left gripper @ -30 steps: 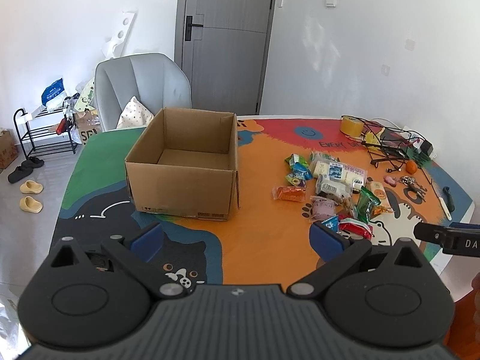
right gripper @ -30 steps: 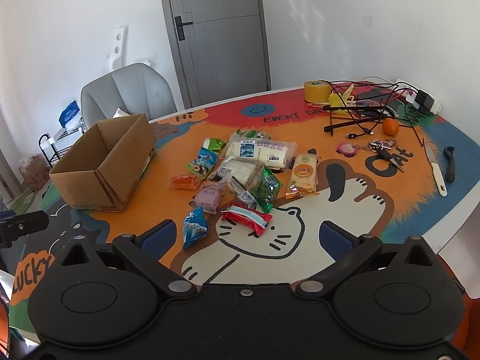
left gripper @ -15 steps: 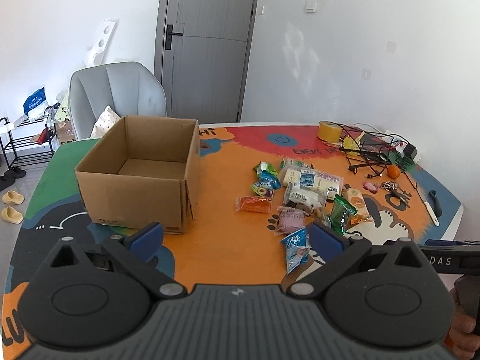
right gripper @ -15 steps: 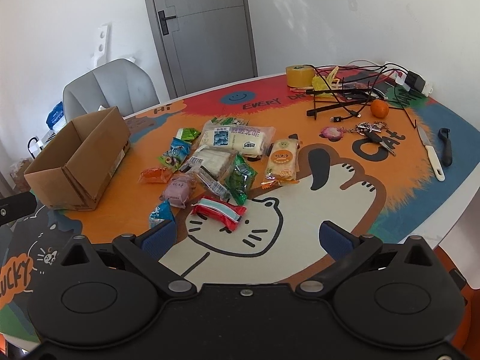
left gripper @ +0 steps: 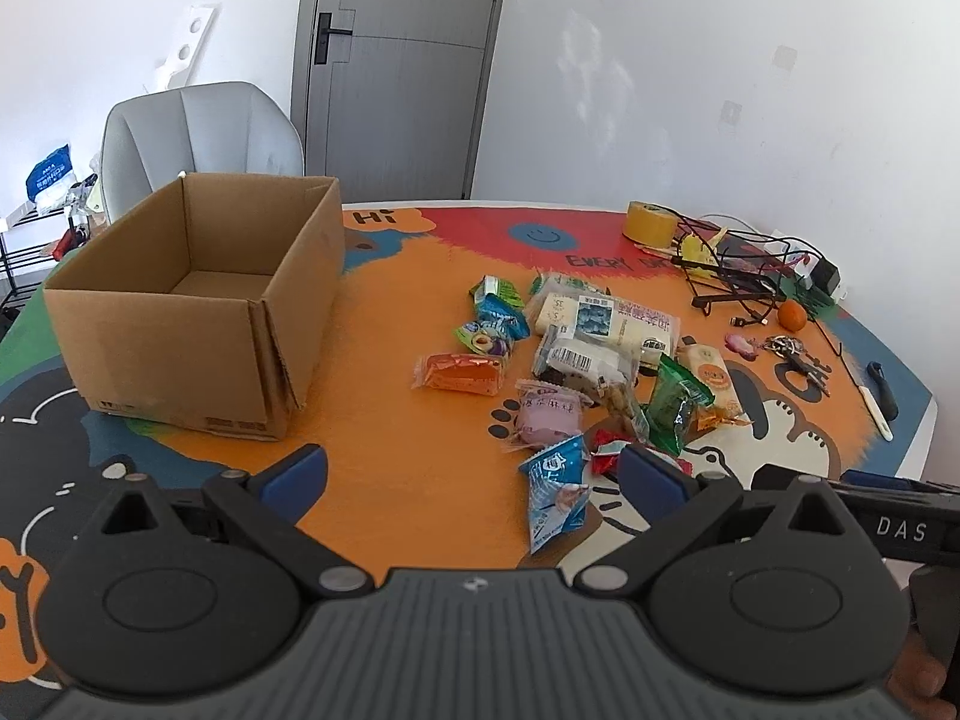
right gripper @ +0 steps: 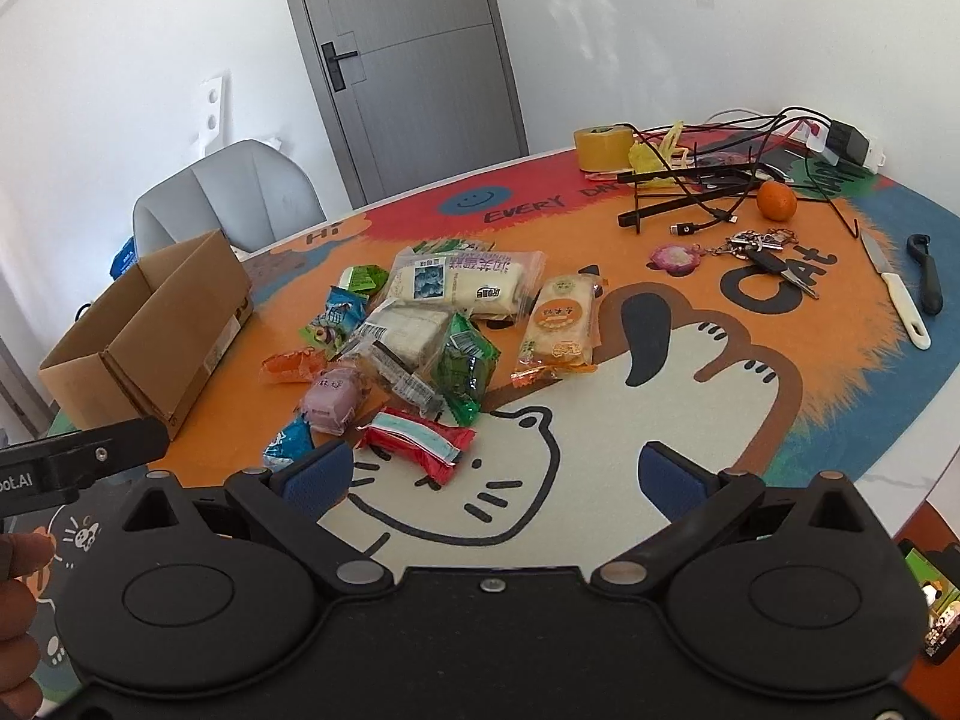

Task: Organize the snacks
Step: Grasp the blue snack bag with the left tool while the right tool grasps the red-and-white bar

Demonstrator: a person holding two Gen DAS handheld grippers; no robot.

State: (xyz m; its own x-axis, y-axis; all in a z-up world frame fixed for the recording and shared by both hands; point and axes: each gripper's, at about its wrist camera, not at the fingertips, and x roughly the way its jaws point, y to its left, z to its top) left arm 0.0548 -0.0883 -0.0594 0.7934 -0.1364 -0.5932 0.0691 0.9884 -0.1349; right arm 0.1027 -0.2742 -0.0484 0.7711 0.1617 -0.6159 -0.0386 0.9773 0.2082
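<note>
An open, empty cardboard box (left gripper: 198,300) stands on the left of the colourful table mat; it also shows in the right wrist view (right gripper: 150,324). A pile of snack packets lies right of it: a blue packet (left gripper: 555,492), a red packet (right gripper: 414,441), a pink packet (left gripper: 549,417), an orange packet (left gripper: 459,372), a green packet (right gripper: 465,369) and a large white bread pack (right gripper: 462,279). My left gripper (left gripper: 474,474) is open and empty, above the mat near the blue packet. My right gripper (right gripper: 492,471) is open and empty, just short of the red packet.
At the far right lie a tape roll (left gripper: 651,222), tangled cables on a black stand (right gripper: 708,180), an orange (right gripper: 776,201), keys (right gripper: 762,246), a white knife (right gripper: 897,291) and a black peeler (right gripper: 927,276). A grey chair (left gripper: 198,132) stands behind the box.
Both grippers have moved forward and rightward toward the snack pile; the box has shifted left in the left view. Both grippers stay open.
</note>
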